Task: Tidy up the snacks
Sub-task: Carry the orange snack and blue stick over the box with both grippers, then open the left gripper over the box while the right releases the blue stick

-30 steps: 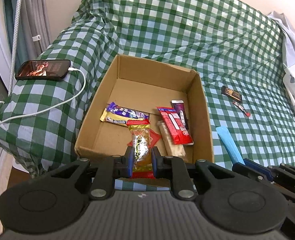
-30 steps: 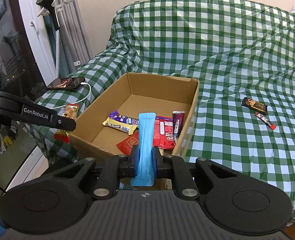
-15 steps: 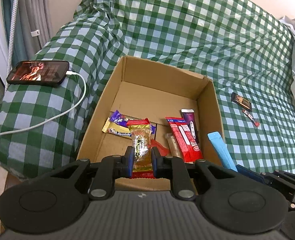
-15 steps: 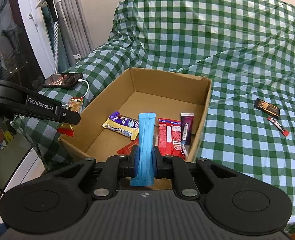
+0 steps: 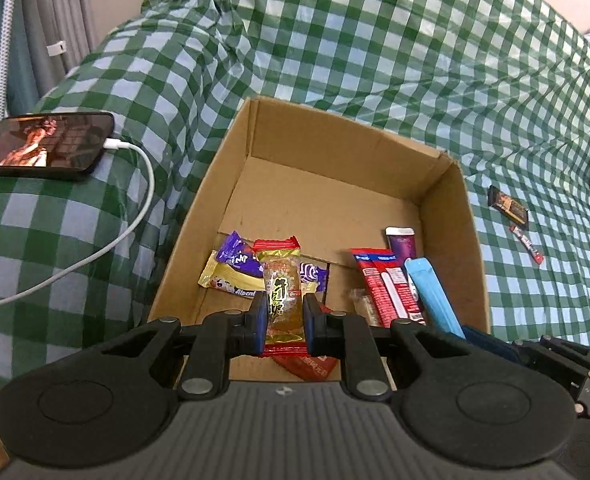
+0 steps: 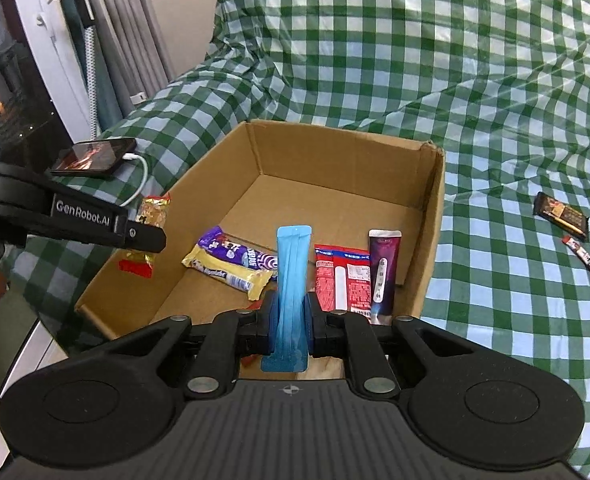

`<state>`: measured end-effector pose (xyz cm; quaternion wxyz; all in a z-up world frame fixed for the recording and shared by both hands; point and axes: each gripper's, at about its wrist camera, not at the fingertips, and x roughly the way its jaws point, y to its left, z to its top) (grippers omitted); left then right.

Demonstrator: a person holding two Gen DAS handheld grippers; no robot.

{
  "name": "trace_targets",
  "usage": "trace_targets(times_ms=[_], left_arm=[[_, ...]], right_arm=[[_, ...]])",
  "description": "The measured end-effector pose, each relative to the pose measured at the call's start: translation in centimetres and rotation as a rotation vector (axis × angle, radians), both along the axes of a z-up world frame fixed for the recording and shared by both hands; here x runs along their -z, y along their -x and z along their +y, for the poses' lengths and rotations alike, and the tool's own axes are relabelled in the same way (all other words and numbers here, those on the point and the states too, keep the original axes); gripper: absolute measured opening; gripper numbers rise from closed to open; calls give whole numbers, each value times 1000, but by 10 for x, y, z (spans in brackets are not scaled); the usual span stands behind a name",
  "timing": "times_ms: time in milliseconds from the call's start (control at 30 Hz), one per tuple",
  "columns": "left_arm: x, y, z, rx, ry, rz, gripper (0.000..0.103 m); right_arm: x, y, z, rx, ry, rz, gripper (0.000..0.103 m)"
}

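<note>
A cardboard box [image 5: 447, 216] sits open on a surface draped in green-and-white checked cloth [image 5: 375, 40]; what lies under the cloth cannot be told.

Far left, at about nine o'clock from the box, a phone [image 5: 47, 146] lies on the cloth with its screen lit and a white cable [image 5: 135, 208] plugged in.

Next, the left gripper [image 5: 285, 316] hangs over the box's near-left part. Its fingers pinch a gold snack [image 5: 282, 280] with red ends, which stands upright between them. It is held above the box, not yet set down.

Inside the box, left to right: a purple and yellow bar [image 6: 231, 266] lying slantwise, a small red packet [image 5: 307, 366] at the near wall, a pale bar [image 5: 365, 306] that is mostly hidden, a red pack [image 6: 345, 278], and a dark purple stick [image 6: 383, 272] against the right wall. All crowd the near half; the far half is bare cardboard.

The right gripper [image 6: 291, 322] is over the near-right part of the box. Its fingers are pressed tight on a blue stick [image 6: 293, 264], held upright and not yet released.

Right of the box, at about three o'clock and well apart from it, two snacks lie on the cloth: a black bar [image 6: 561, 215] and, just beside it, a thin red stick [image 6: 585, 259].

As a judgement, the task looks more than half done. Five snacks are boxed, two are being carried in, and two on the cloth remain to be fetched.
</note>
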<state>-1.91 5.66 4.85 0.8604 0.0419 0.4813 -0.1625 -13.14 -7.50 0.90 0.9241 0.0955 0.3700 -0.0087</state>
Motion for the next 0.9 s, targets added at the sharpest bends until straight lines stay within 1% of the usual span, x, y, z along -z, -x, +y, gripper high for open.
trace_targets(times_ms=[367,400,433,467,500,533,567,600,633,667,733,900], left_arm=[[31,-27,-11,5,-33,44,20],[33,-29,-12,1,-41,43,25],[36,-32,-13,-1,-52,45,36],[39,-35,-14,-8,-67,53,74],[42,-39,-14,-28,-85,67,103],[42,-40,-12,-50,-89,65,102],[41,-39,-9,-59,-81,56,103],[39,-37,-7,-57,-72,53,103],[38,-35,-4,-54,-74,54,103],[37,-33,-2,-57,-82,55,103],[36,-23,5,-65,-98,58,103],[30,12,19,-70,-102,88,103]], right_arm=[[22,-34,-8,6,-16,44,15],[24,-36,-9,9,-18,47,15],[25,-38,-10,12,-22,49,17],[26,-40,-11,16,-32,50,19],[27,-43,-13,28,-54,50,19],[27,-45,-16,41,-78,49,32],[27,-48,-18,53,-108,49,41],[26,-49,-20,63,-127,46,54],[24,-50,-21,74,-134,37,60],[23,-49,-20,78,-132,29,62],[21,-45,-17,73,-126,28,70],[16,-17,-2,63,-104,52,79]])
